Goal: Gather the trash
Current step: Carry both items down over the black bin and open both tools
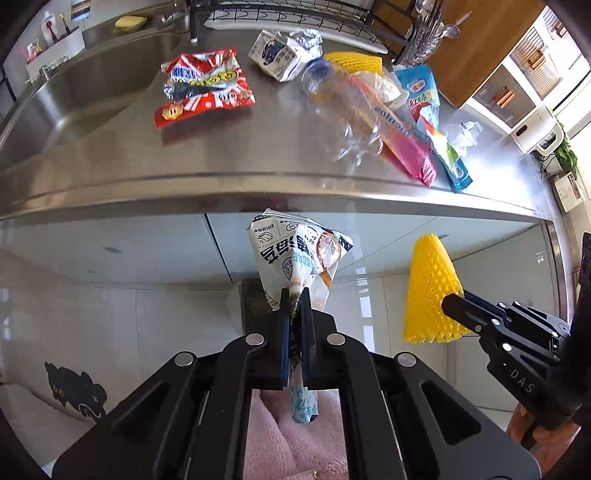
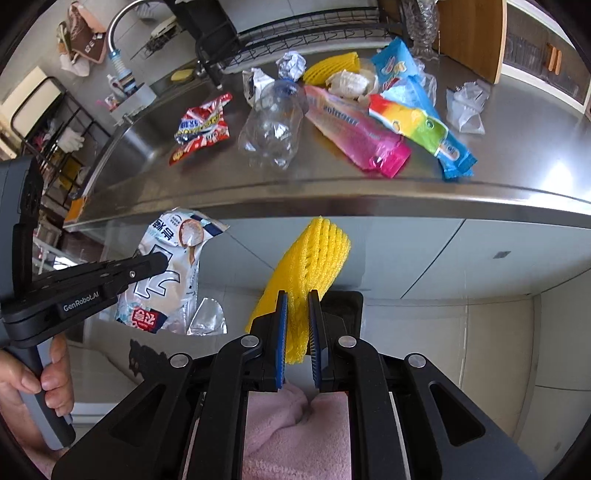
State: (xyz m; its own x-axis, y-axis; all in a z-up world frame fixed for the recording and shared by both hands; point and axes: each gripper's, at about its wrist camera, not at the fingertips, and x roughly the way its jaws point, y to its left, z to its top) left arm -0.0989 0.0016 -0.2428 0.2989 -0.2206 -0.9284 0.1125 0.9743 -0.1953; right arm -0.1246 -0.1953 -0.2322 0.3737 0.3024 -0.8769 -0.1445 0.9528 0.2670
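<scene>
My left gripper (image 1: 294, 295) is shut on a white printed snack bag (image 1: 299, 251) and holds it in front of the counter edge, below the top. It also shows in the right wrist view (image 2: 166, 273). My right gripper (image 2: 297, 295) is shut on a yellow foam fruit net (image 2: 310, 258), which also shows in the left wrist view (image 1: 430, 291). On the steel counter (image 1: 221, 162) lie a red snack bag (image 1: 203, 88), a clear plastic bottle (image 1: 340, 110), a pink wrapper (image 1: 402, 147), a blue wrapper (image 1: 424, 99), a milk carton (image 1: 277, 55) and a second yellow net (image 1: 354, 61).
A sink (image 1: 85, 92) lies at the counter's left with a faucet (image 2: 118, 33). A black dish rack (image 1: 295, 14) stands at the back. Crumpled clear plastic (image 2: 467, 107) lies at the right. White cabinet doors (image 2: 424, 254) are below the counter. A dark bin (image 2: 343, 306) sits behind the fingers.
</scene>
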